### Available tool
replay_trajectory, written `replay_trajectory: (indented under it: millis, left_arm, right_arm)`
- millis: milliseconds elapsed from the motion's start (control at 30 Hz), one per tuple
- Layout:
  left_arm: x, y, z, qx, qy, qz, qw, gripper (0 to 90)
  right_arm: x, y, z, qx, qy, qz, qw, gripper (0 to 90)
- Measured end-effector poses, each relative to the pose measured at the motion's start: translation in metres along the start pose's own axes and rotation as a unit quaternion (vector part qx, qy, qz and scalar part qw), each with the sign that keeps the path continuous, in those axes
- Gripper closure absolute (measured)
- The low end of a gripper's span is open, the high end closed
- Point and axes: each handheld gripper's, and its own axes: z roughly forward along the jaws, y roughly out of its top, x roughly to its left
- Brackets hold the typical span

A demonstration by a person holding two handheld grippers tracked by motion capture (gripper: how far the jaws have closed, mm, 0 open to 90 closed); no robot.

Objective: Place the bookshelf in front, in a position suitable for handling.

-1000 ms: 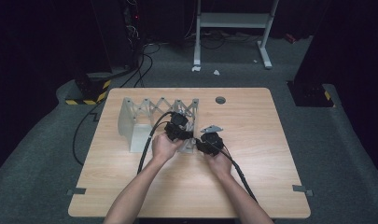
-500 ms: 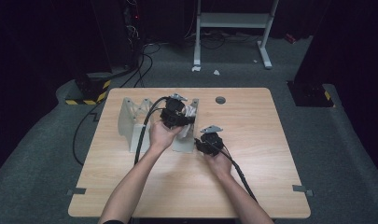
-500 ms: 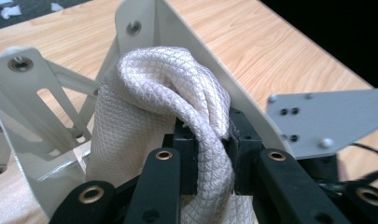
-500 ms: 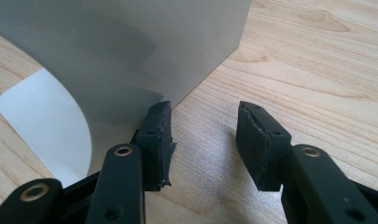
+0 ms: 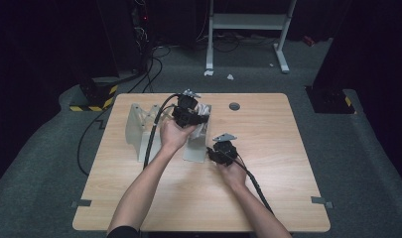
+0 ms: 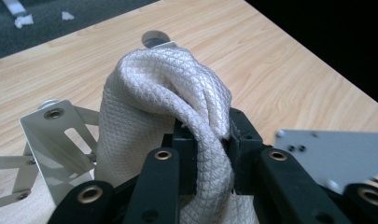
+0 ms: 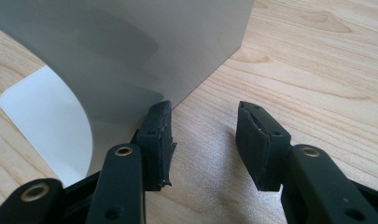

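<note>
Cloth [image 6: 163, 93], off-white with a quilted diamond weave, is pinched in a fold by the clenched left gripper [image 6: 207, 154], bunched and rising upward past the jaws. Behind it stands a metal folding rack [image 5: 139, 124]. The right gripper [image 7: 203, 140], jaws spread and grasping nothing, sits beside the rack's pale base plate [image 7: 42, 121]. Underneath is a light wooden table [image 5: 288, 163]; the room around it is dark, with grey carpet [image 5: 367, 148].
</note>
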Motion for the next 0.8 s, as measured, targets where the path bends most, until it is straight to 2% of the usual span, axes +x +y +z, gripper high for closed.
replay_trajectory:
  millis: [133,400,500,667,733,800]
  left_arm:
    - [0.006,-0.001,0.014,0.008,0.009,-0.014,0.9998,75.9]
    - [0.008,-0.007,0.032,0.024,0.023,-0.023,0.9992,75.9]
    - [0.007,-0.019,0.044,0.044,0.035,-0.019,0.9983,76.0]
    - [0.006,-0.041,0.061,0.080,0.041,-0.007,0.9959,75.9]
    - [0.004,-0.043,0.057,0.057,0.048,0.000,0.9972,76.3]
    - [0.004,-0.038,0.049,0.035,0.037,-0.010,0.9986,76.5]
  right_arm:
    - [0.001,0.000,0.000,0.001,0.001,0.000,1.0000,56.0]
    - [0.001,0.000,0.000,0.001,0.002,-0.001,1.0000,56.0]
    - [0.001,0.000,0.000,0.001,0.002,0.000,1.0000,56.0]
    - [0.001,0.000,0.000,0.001,0.001,-0.001,1.0000,56.0]
    - [0.001,0.000,0.000,0.002,0.002,-0.001,1.0000,56.0]
    - [0.001,0.000,0.000,0.002,0.003,0.000,1.0000,56.0]
